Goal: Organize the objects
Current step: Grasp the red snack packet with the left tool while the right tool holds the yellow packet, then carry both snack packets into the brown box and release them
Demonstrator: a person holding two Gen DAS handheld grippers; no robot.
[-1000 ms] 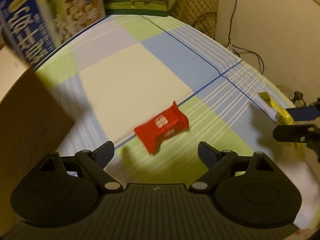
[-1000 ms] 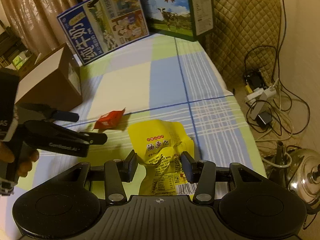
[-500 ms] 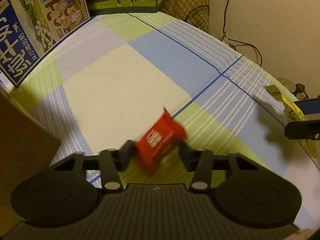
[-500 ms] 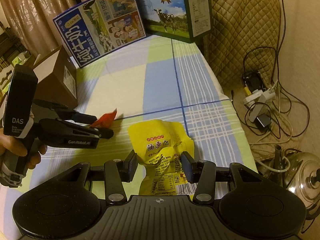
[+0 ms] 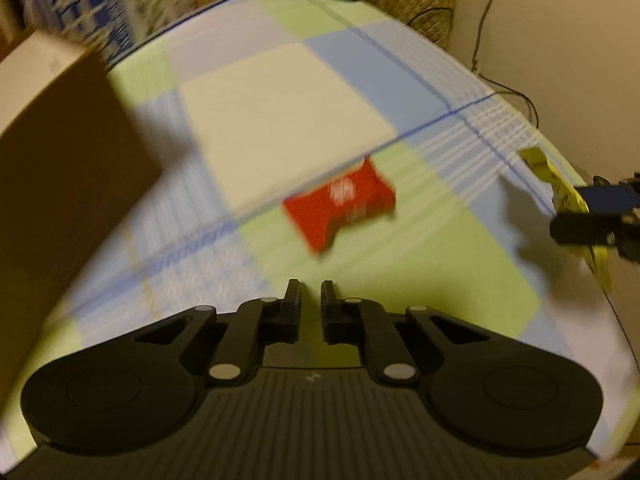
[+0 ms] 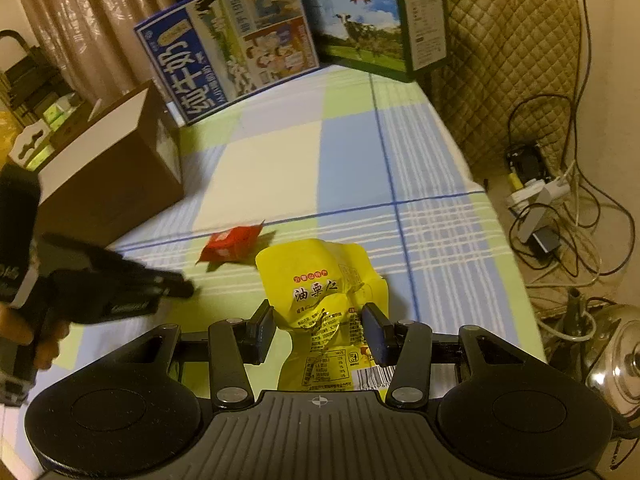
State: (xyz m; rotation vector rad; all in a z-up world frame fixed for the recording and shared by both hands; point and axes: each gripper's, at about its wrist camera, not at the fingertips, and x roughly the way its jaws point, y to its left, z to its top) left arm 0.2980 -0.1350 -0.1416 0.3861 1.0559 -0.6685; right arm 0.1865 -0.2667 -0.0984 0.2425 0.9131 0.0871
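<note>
Left gripper [image 5: 307,295]: the fingers are seen drawn almost together with only a narrow gap between them, and nothing is held; it is poised above the checked cloth, short of the red packet. In the right wrist view the same gripper [image 6: 188,290] is seen at the left edge, blurred, gripped by a person's hand [image 6: 28,340].

Right gripper [image 6: 318,326]: it is clenched on the lower part of the yellow snack bag, whose printed top sticks out forward past the fingers [image 6: 262,326].

Red packet [image 5: 340,204]: it is seen lying loose on the cloth, clear of both grippers, on a green square just beside a thin blue line. In the right wrist view the red packet [image 6: 231,243] lies just beside the upper left corner of the yellow bag; whether the two touch cannot be told.

Yellow snack bag [image 6: 320,292]: crumpled, with red and black print and a barcode near the gripper body. In the left wrist view only its edge [image 5: 560,184] is shown, at the far right.

Counter [image 6: 352,152]: it is covered by a cloth checked in blue, green and cream.

Brown cardboard box [image 6: 108,172]: it is placed at the left side of the cloth, well apart from the red packet.

Blue milk carton [image 6: 228,44] and green cow carton [image 6: 380,20]: both are stood at the far end of the cloth.
</note>
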